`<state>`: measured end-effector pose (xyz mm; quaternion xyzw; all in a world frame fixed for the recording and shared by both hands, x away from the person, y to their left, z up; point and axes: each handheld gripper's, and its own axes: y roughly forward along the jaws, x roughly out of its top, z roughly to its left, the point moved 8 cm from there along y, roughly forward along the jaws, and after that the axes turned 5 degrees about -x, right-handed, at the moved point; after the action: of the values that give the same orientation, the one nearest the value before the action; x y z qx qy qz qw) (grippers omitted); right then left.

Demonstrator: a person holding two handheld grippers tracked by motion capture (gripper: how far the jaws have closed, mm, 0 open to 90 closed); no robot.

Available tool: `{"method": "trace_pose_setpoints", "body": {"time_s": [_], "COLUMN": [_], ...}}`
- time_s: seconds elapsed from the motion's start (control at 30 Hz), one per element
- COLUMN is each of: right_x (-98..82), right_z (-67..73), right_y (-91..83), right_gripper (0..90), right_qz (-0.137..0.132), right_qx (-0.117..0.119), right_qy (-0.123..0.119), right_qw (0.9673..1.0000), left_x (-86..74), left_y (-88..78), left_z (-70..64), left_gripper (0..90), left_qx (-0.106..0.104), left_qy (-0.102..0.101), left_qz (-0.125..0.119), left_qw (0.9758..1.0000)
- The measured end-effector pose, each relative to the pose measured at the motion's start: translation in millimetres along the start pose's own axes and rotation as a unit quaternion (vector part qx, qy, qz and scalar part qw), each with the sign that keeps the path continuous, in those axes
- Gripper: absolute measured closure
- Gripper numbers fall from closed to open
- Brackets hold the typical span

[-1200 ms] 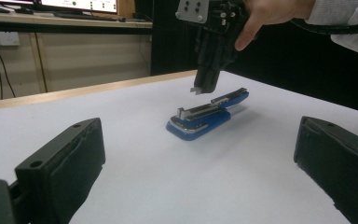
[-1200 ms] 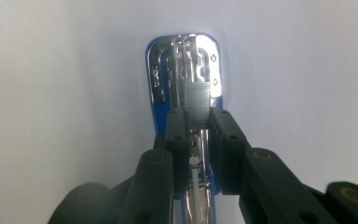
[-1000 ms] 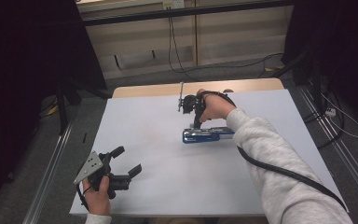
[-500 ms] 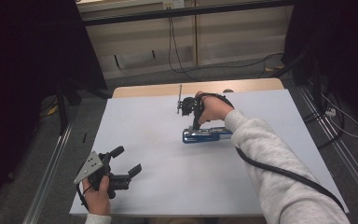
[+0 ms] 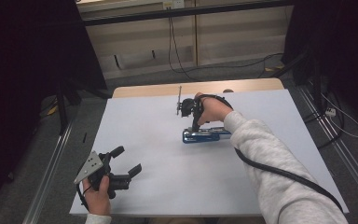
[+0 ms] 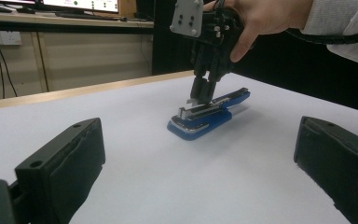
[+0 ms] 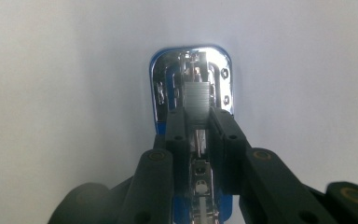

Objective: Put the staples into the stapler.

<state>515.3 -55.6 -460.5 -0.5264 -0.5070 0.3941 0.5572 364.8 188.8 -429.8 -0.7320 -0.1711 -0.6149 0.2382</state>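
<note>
Your right tongs [image 5: 194, 125] point straight down over the middle of the desk [image 5: 140, 126], and they are pinching a strip of staples [image 7: 196, 106] between their narrow tips. In the right gripper view the silvery strip sits upright between the two black jaws, which are drawn close on either side of it, directly above the open staple channel of the blue stapler [image 5: 205, 136]. In the left gripper view the same tongs [image 6: 200, 99] stand at the stapler's [image 6: 208, 116] metal magazine, with the strip's end [image 6: 190, 101] just over the chrome front.

That stapler lies flat on the white desk, a little right of centre and toward the far half, its length running left to right, with your right hand [image 5: 210, 110] above it and the grey sleeve [image 5: 279, 172] trailing back toward the near right corner.

Your left tongs [image 5: 127, 161] rest at the near left corner of the desk, well apart from the stapler, held by your left hand [image 5: 99, 192]. They are spread wide with nothing between them, and both padded jaws frame the stapler from a distance in the left gripper view.
</note>
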Motion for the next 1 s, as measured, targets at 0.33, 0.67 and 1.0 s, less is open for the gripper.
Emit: {"method": "trace_pose_setpoints", "body": {"time_s": [0.33, 0.67, 1.0], "right_x": [1.1, -1.0, 1.2], "right_z": [0.1, 0.2, 0.6], "right_y": [2.4, 4.5, 5.4], "right_gripper": [79.1, 79.1, 79.1], "right_qz": [-0.003, -0.005, -0.005], "right_qx": [0.002, 0.006, 0.006], "right_qy": [-0.001, 0.003, 0.001], "right_qw": [1.0000, 1.0000, 1.0000], "left_x": [-0.5, -0.9, -1.2], "left_y": [0.9, 1.9, 1.9], "left_z": [-0.9, -1.0, -1.0], "left_gripper": [1.9, 1.9, 1.9], "left_qx": [-0.004, -0.004, -0.005], "left_qy": [0.000, 0.001, 0.002], "left_qz": [0.001, 0.003, 0.004], "left_qw": [1.0000, 1.0000, 1.0000]}}
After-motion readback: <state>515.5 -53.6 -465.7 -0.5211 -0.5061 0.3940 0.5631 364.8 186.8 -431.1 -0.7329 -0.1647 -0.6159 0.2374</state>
